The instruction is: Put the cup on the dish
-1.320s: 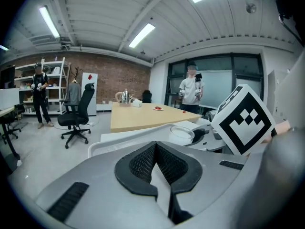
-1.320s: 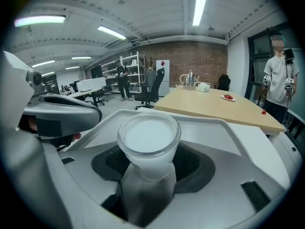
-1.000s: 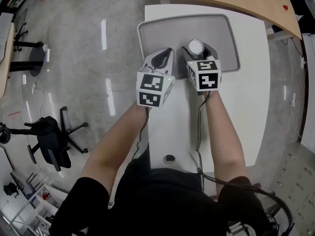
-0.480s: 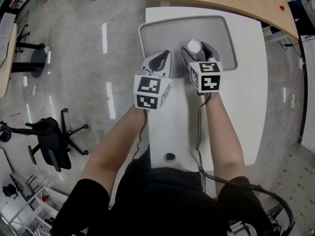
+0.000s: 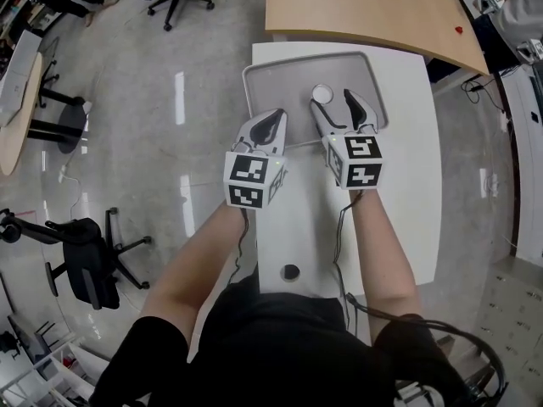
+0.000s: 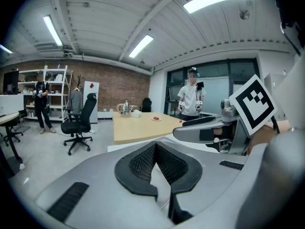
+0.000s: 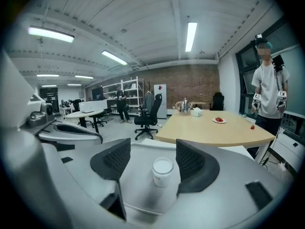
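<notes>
Cup [image 5: 322, 94] upright on grey dish [image 5: 280, 79], far side. R gripper [image 5: 334, 107] jaws wide, 2 pads clear of cup. L gripper [image 5: 265, 127] closed, empty. Advise: pull R straight back to near side, no sideways drift.

– cup [image 5: 322, 94] status?
– Small, white, upright, open top up. Stands on the dish [image 5: 276, 79], about mid-tray.
– And the dish?
– Grey rectangular tray, rounded corners, raised rim, flat on white table [image 5: 407, 185].
</notes>
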`<action>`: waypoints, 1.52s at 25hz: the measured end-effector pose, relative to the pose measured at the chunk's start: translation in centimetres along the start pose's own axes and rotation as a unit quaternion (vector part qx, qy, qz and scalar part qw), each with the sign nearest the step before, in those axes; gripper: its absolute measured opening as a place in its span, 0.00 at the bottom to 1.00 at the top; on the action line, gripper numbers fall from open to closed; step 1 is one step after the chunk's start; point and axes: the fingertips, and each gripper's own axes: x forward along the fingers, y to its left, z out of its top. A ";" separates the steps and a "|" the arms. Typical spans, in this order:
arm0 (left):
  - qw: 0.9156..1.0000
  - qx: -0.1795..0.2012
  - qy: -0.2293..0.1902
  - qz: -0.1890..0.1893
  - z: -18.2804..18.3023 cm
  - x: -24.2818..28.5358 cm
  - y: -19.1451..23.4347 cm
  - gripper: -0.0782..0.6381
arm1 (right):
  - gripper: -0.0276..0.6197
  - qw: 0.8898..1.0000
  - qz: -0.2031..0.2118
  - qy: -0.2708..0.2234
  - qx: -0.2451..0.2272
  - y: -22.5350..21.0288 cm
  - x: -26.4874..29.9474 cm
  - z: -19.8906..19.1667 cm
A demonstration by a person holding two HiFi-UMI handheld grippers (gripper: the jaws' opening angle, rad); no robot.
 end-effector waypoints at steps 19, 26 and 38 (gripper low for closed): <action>0.992 0.023 -0.098 -0.079 8.1 -21.1 -12.7 0.12 | 0.08 0.991 -0.011 -0.123 0.052 11.5 -26.4 5.9; 0.989 0.012 -0.108 -0.104 8.0 -24.9 -14.9 0.12 | 0.06 0.988 -0.033 -0.152 0.002 13.9 -31.2 6.2; 0.987 -0.001 -0.104 -0.123 6.4 -27.6 -16.7 0.12 | 0.06 0.987 -0.026 -0.158 -0.010 17.0 -33.1 5.9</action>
